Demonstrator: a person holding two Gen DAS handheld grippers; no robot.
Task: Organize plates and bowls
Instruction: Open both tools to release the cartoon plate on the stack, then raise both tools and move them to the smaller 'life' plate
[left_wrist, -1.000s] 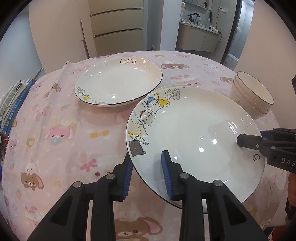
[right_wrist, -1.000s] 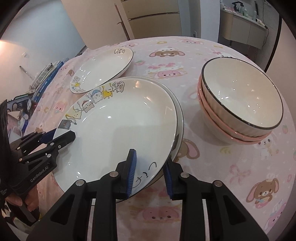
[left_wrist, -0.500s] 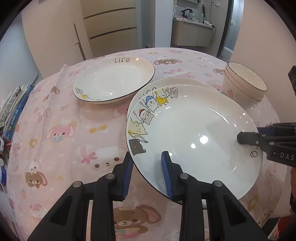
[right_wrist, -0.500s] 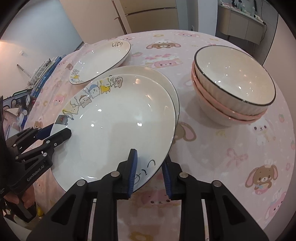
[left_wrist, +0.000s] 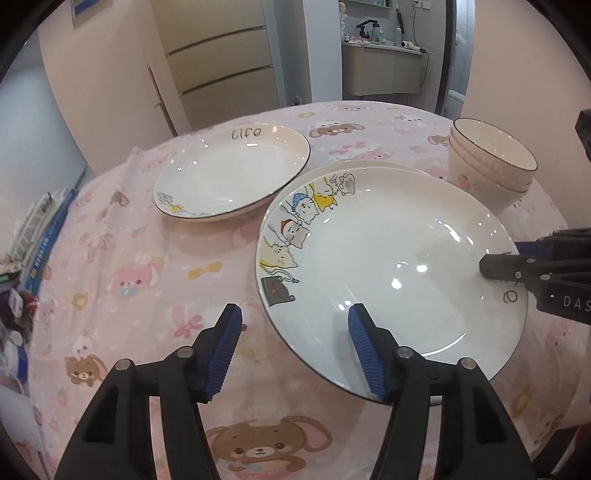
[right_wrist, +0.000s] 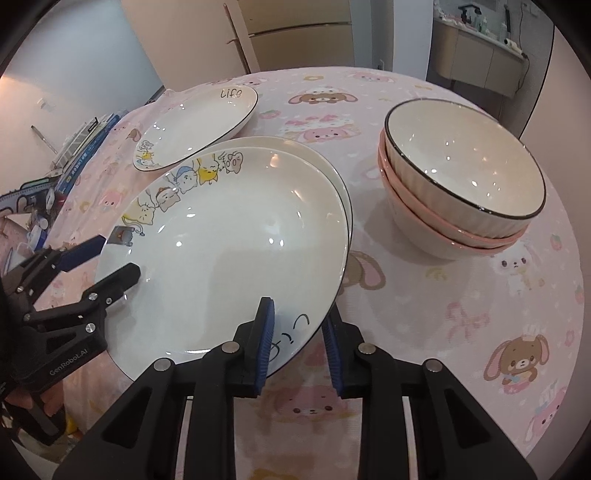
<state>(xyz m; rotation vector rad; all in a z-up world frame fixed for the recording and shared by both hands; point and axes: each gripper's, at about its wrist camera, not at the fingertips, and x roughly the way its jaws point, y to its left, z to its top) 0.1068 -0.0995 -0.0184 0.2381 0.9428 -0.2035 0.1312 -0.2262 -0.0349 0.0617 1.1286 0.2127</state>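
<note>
Cartoon-cat plate (left_wrist: 388, 266) laid on lower plate (right_wrist: 321, 158); rim pinched by right hand-held gripper (right_wrist: 299, 343); left hand-held gripper (left_wrist: 295, 350) opening, rim between jaws untouched.

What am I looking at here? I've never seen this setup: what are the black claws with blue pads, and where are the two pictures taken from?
There is no robot: a person holds a two-finger clamp in each hand, with a wide-angle camera on each looking along its fingers. One picture is from the left gripper, the other from the right gripper. On the pink cartoon tablecloth lie a plate marked "Life", a stack of bowls and a cat-pattern plate resting on another plate. The right gripper clamps the cat plate's rim. The left gripper's jaws are opening, with the opposite rim between them but its pads no longer pressing on it.
</note>
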